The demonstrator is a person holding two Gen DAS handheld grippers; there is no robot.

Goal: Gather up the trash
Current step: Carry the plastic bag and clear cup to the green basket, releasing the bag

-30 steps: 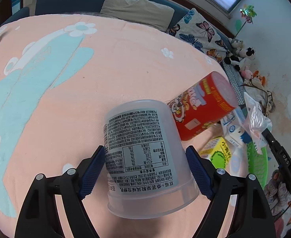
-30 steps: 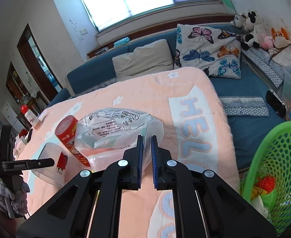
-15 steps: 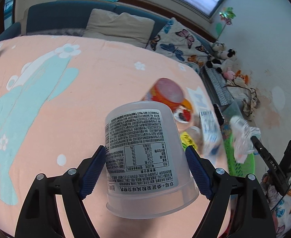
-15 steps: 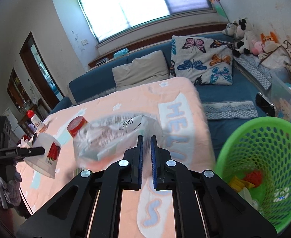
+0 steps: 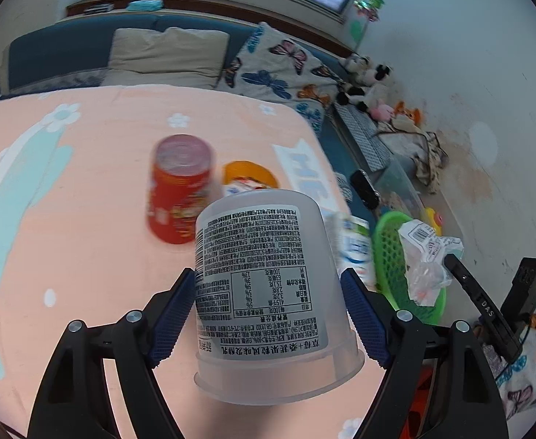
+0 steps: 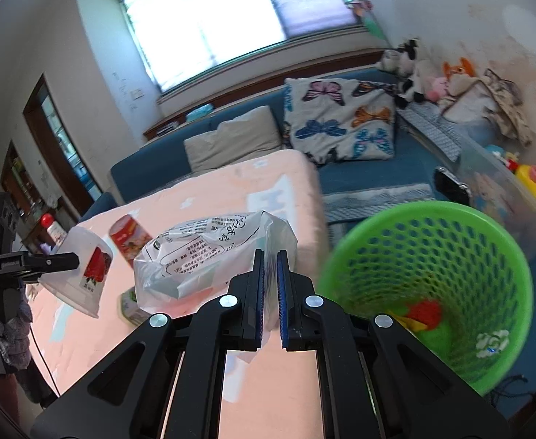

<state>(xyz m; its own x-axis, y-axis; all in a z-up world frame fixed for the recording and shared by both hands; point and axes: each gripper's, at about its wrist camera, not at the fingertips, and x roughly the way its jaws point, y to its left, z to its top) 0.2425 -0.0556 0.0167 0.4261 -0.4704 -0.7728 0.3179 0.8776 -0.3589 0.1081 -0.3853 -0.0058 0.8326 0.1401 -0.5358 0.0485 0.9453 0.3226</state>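
A translucent white plastic tub point(image 5: 264, 285) with a printed label hangs upside down above the pink-covered table, with my left gripper point(image 5: 268, 274) shut on its sides. The same tub point(image 6: 85, 278) shows at the left of the right wrist view. My right gripper point(image 6: 271, 256) is shut on a crumpled clear plastic bag point(image 6: 209, 252) with printing, held off the table edge. Just to its right stands the green mesh basket point(image 6: 450, 241), with a few scraps at its bottom. From the left wrist view the bag point(image 5: 429, 256) hangs over the basket point(image 5: 388, 252).
On the table are a red snack can point(image 5: 178, 197), an orange lid point(image 5: 249, 175) and a small white carton point(image 5: 355, 248). A blue sofa point(image 6: 359, 179) with pillows and soft toys runs behind the table. A clear storage box point(image 6: 502, 186) with toys sits beyond the basket.
Both grippers have risen and swung toward the table's right edge with their loads. The bag has left the tabletop and now hangs next to the basket, which looms much larger.
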